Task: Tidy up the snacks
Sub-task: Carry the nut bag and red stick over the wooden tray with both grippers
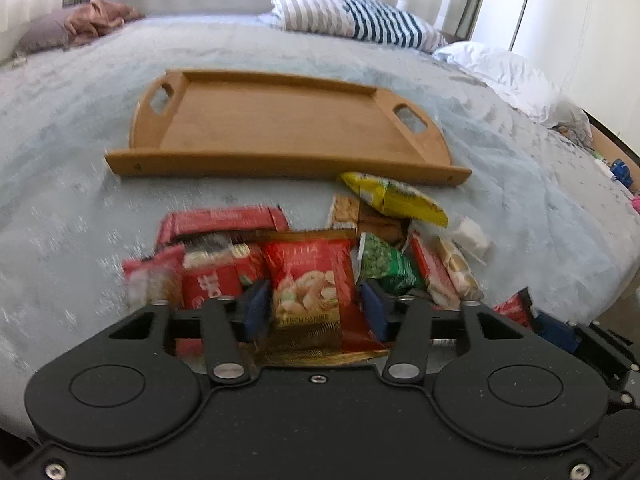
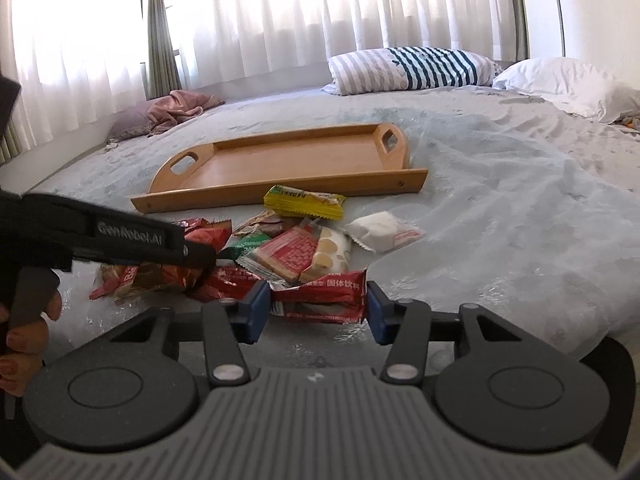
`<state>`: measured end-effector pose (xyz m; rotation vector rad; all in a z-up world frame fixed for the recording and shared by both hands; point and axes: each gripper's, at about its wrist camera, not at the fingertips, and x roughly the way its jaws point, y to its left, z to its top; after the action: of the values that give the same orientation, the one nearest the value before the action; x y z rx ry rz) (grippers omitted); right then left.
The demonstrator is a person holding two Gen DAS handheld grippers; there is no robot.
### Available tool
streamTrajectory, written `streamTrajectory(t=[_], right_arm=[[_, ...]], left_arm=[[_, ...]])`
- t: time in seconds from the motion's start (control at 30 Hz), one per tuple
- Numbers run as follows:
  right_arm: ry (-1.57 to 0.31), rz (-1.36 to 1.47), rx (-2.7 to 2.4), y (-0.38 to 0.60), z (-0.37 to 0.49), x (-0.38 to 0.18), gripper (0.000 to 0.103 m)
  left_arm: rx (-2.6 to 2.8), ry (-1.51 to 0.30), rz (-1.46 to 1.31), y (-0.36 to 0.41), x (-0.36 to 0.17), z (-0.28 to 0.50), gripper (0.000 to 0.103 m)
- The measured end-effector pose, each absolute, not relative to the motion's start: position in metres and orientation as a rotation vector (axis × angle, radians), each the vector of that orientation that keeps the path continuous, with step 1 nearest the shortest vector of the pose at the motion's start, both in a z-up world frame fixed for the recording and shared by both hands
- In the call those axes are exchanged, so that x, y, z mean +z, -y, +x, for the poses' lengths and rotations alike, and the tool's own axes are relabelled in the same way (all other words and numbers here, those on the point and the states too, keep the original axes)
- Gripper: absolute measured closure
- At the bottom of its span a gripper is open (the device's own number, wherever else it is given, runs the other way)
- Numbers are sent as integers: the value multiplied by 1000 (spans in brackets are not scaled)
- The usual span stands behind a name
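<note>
Gripping glossy red cashew packet (image 1: 308, 280): left claw (image 1: 314, 304) | right claw (image 2: 318, 306) straddling crinkly red sachet (image 2: 320, 296), unpinched

**A bedroom in a home**

A wide bed (image 2: 500, 200) under a pale blue cover fills the room, with a striped pillow (image 2: 412, 68) and a white pillow (image 2: 560, 84) at its head. Sheer white curtains (image 2: 280, 12) hang along the bright window, and a crumpled pink cloth (image 2: 180, 110) lies by it.
</note>
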<state>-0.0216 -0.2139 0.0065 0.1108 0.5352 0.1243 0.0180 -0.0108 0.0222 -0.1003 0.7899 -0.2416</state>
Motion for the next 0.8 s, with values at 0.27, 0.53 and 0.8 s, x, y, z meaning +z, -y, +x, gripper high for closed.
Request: streamTrajectory(t=[0.27,0.53,0.8], right_arm=[[-455,149,100,226,-30,25,53],[-388,192,75,234,-28,40,70],[-385,236,80,241,-25,43,81]], left_arm=[[-240,-736,-99,7,35,9,61],[-219,-689,-119,-2,52,10,61],[-211,-689,-124,-6,52,8,61]])
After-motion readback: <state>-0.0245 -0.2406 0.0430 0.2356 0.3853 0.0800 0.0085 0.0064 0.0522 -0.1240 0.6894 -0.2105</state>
